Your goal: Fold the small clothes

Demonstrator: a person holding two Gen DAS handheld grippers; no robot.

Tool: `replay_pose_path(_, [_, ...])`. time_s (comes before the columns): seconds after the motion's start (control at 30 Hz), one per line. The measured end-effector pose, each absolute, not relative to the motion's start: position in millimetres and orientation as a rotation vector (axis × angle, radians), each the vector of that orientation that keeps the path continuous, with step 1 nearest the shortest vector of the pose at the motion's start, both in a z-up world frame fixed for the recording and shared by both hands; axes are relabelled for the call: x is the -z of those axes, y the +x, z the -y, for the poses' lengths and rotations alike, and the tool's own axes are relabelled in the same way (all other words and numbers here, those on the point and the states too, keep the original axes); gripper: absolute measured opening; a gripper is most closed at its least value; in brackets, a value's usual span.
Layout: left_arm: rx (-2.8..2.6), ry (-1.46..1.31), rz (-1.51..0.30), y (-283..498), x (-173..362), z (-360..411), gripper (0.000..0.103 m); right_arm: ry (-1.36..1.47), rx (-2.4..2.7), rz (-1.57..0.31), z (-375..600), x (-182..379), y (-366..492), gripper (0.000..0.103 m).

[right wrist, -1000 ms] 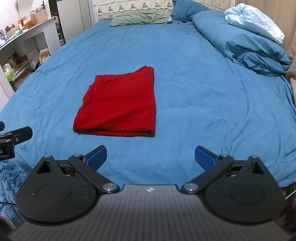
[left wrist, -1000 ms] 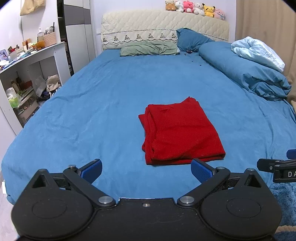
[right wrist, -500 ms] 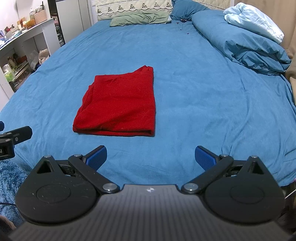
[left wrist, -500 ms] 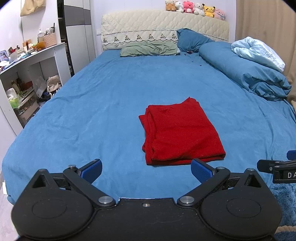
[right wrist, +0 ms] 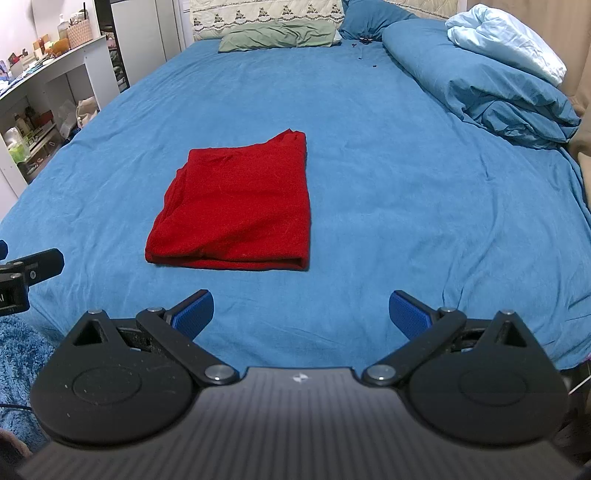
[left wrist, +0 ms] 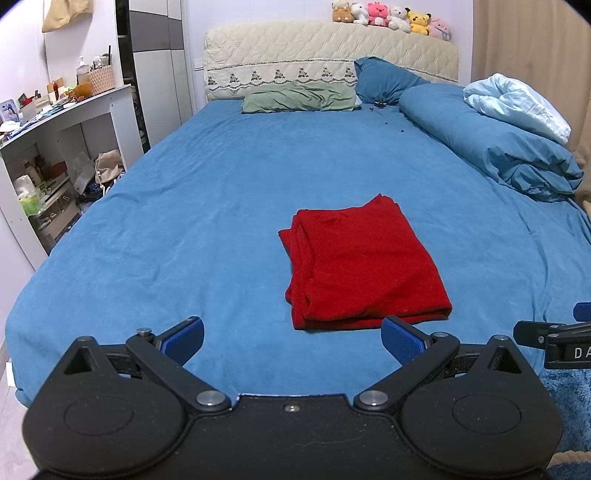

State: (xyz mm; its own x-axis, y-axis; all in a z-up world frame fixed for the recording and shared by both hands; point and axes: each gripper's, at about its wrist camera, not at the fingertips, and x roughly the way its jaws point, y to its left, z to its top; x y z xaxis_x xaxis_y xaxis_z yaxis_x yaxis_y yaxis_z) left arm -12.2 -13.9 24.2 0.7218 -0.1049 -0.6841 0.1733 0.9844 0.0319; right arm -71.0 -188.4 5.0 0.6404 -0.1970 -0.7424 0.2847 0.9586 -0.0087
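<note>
A red garment (left wrist: 362, 264) lies folded into a neat rectangle on the blue bed sheet (left wrist: 207, 206); it also shows in the right wrist view (right wrist: 236, 210). My left gripper (left wrist: 293, 341) is open and empty, held back at the foot of the bed, short of the garment's near edge. My right gripper (right wrist: 301, 317) is open and empty, also back from the garment, which lies ahead and to its left. Part of the right gripper shows at the right edge of the left wrist view (left wrist: 554, 343).
A rolled blue duvet (left wrist: 491, 147) with a pale blue blanket (left wrist: 517, 105) lies along the bed's right side. Pillows (left wrist: 299, 99) and a headboard with plush toys (left wrist: 391, 18) are at the far end. A white shelf desk (left wrist: 55, 147) stands left of the bed.
</note>
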Motion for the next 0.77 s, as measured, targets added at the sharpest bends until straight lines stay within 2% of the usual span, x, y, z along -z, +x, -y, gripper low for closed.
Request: replay_pose_path(0.77, [0.162,0.081,-0.725,-14,-30,16,0.103,0.116,0.284,-0.824,178,-6,-72,0.103])
